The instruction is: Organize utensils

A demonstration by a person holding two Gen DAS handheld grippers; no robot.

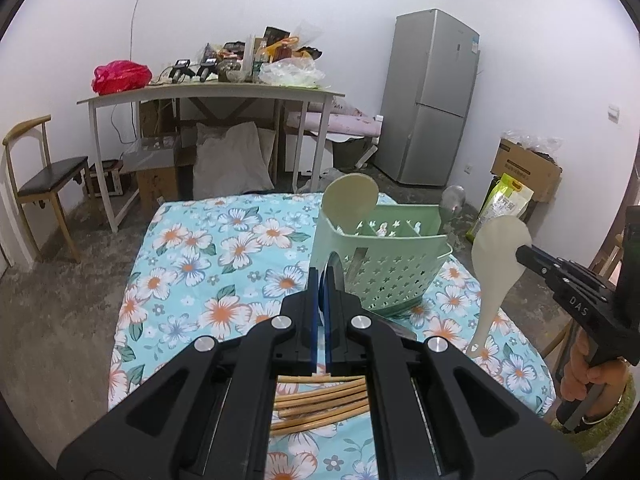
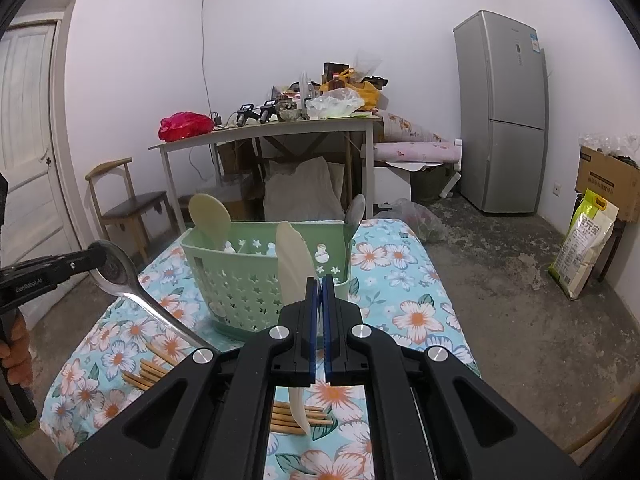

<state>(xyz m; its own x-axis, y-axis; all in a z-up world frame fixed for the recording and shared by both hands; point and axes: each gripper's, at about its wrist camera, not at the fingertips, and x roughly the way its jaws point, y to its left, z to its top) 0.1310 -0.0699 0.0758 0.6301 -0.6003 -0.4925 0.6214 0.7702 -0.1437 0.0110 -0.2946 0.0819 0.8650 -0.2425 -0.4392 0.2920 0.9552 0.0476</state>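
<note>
Two handheld grippers held up over a worktop (image 1: 188, 240) covered in a blue flowered cloth

Left gripper (image 1: 322, 280): fingers closed on the bowl end of a metal spoon (image 2: 132, 292). From the right-hand camera the spoon's handle slants down toward the cloth, clear of it, to the left of the basket. The left hand (image 2: 16, 344) shows at the picture's edge, wrapped round the grip

Right gripper (image 2: 322, 284): fingers closed on a cream rice paddle (image 1: 498, 256), pinched at the blade, handle hanging downward. It hangs in the air just right of the basket, not touching it. The right hand (image 1: 592, 376) is on the grip at the far right of the left camera's view

Green plastic basket (image 1: 392, 276) with star-shaped holes stands upright on the cloth, between the two grippers and a little beyond them. It has dividers inside. A second cream paddle (image 1: 352, 200) stands blade up in its left end; a metal spoon bowl (image 2: 354, 212) sticks up at its right end

Bamboo chopsticks (image 1: 320, 400) lie loose in a bundle flat on the cloth, on the near side of the basket, below the grippers

Behind: a cluttered table (image 1: 208, 94), a chair (image 1: 40, 184), a grey fridge (image 1: 432, 96)
</note>
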